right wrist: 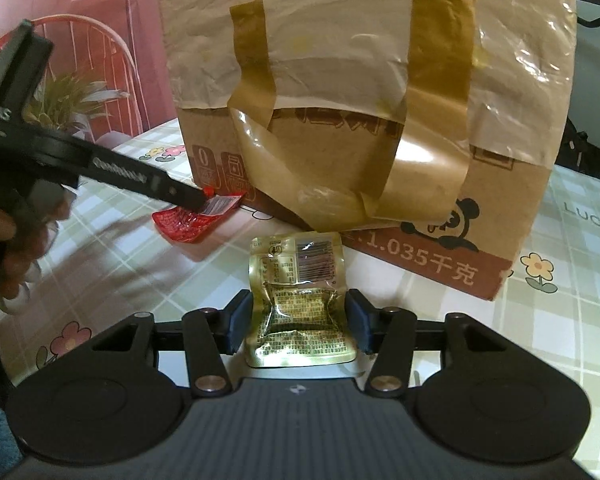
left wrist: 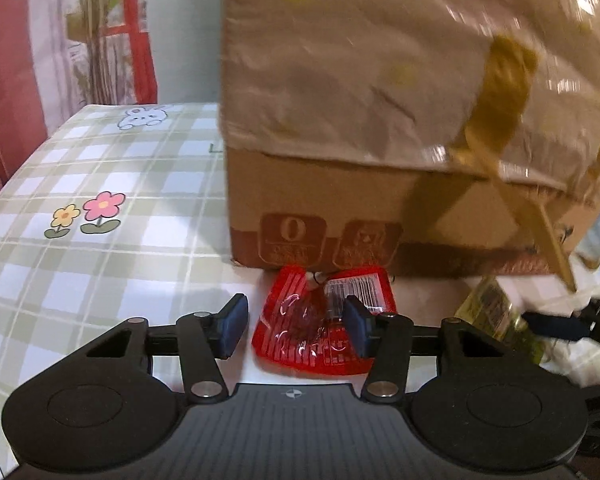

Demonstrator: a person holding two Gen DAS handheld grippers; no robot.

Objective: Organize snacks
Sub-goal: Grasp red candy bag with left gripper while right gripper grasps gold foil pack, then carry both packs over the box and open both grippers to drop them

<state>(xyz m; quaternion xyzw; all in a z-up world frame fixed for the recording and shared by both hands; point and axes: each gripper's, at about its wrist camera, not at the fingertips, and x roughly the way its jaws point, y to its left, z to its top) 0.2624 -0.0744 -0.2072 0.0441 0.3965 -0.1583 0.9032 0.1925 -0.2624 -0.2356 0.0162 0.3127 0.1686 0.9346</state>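
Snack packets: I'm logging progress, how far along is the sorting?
Nothing looks sorted yet. The red packet and gold packet both lie on the table beside the cardboard box. Each sits between a gripper's fingers, left gripper, right gripper. Lifting and placing remain.

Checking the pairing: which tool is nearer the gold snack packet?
Right. The right tool straddles the gold snack packet, pads at its sides. The left tool is off at the red packet.
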